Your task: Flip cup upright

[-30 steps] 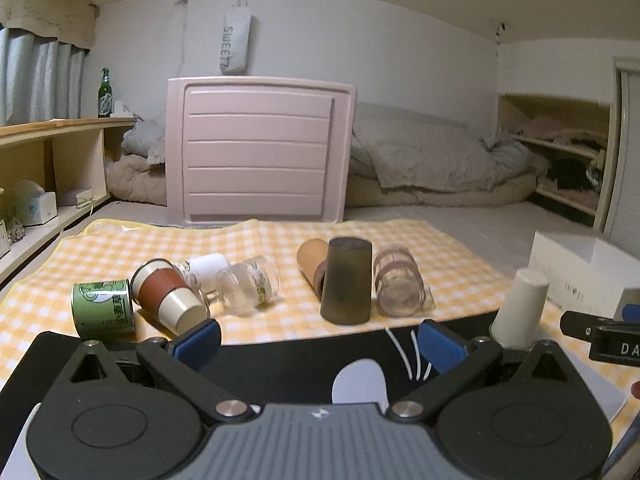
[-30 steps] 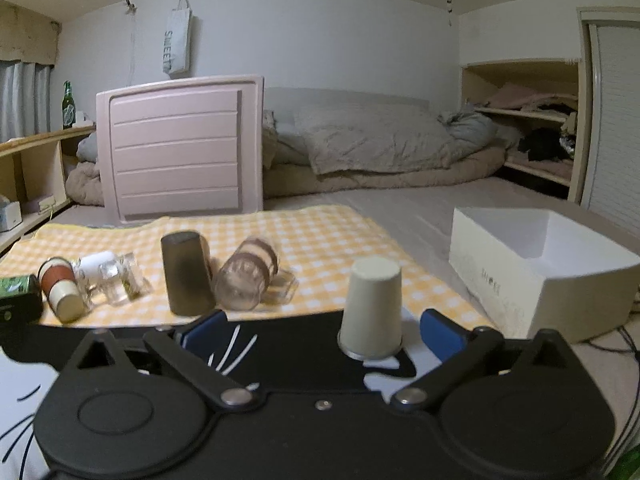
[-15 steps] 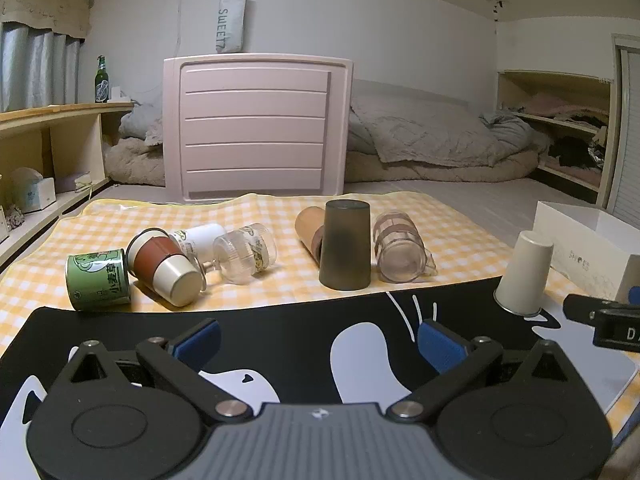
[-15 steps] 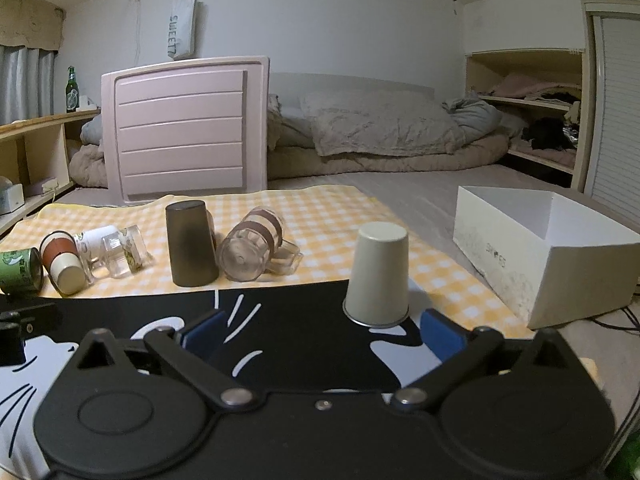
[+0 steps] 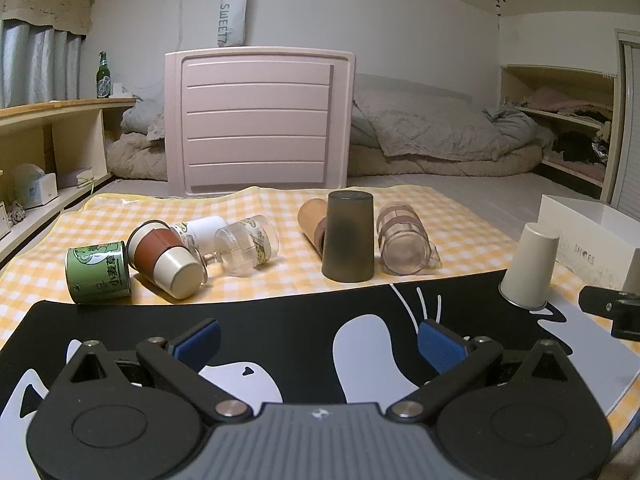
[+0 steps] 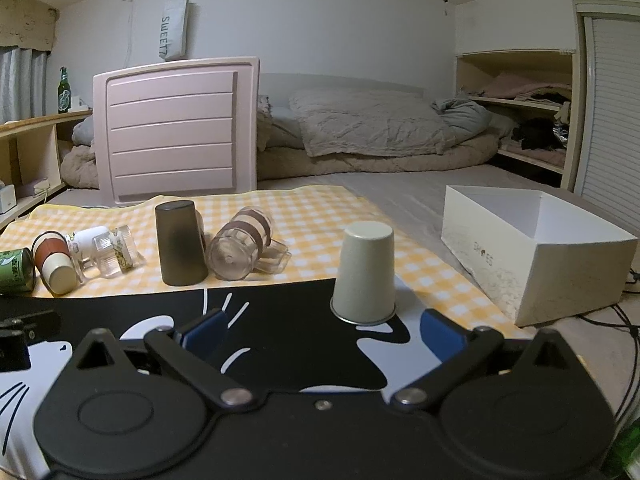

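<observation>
While both tools hang above the black mat [image 6: 288, 344], the entry reads as follows.

Item: cream cup [image 6: 365, 276], mouth down, base up, long axis vertical. Location: right-hand part of the mat, rim flat on it, near the edge where the checked cloth [image 6: 320, 216] begins. Also seen in the left view as cream cup [image 5: 529, 266], far to the right.

Right gripper [image 6: 325, 330]: fingers wide apart, empty. Cup lies just ahead and slightly right of centre, within the span of the two blue pads [image 6: 442, 334], not yet between them. Judged the nearer tool by a clear margin.

Left gripper [image 5: 319, 342]: fingers wide apart, empty. Cup lies well off to its right, outside the fingers' span.

Other stock on the cloth, apart from the cup: dark tumbler [image 6: 178, 248], also inverted; glass mug [image 6: 240, 248] on its side; several more cups lying over at left.

Assessment: a straight forward reach by the right tool, pads closing on the wall sideways, then a half-turn about the horizontal. Tapered wall may slip.
</observation>
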The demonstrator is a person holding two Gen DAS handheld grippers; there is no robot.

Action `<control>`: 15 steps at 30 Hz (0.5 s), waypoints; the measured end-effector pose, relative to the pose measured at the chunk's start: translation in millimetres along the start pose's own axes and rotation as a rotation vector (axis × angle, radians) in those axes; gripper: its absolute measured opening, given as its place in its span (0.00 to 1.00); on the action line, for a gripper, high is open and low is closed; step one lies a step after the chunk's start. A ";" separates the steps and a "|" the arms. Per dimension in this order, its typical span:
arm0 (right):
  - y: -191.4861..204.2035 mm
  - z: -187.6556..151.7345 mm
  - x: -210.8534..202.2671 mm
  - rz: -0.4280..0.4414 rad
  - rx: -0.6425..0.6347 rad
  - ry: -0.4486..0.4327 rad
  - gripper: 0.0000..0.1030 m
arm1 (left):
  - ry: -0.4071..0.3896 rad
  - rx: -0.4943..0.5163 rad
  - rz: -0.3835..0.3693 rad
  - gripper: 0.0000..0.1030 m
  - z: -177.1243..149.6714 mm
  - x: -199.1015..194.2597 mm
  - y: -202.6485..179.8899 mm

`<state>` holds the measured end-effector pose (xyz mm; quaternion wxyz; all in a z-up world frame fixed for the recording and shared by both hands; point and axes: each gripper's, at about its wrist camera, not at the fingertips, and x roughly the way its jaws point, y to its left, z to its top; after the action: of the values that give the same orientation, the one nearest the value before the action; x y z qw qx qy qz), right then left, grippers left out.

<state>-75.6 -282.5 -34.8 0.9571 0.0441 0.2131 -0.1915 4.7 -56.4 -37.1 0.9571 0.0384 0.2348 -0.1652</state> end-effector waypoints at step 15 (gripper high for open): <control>2.6 -3.9 1.2 -0.001 -0.025 0.003 1.00 | 0.000 -0.008 0.003 1.00 -1.1 0.9 1.6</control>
<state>-75.1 -279.8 -38.8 0.9572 0.0325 0.2168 -0.1891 5.5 -55.0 -38.5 0.9575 0.0348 0.2356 -0.1626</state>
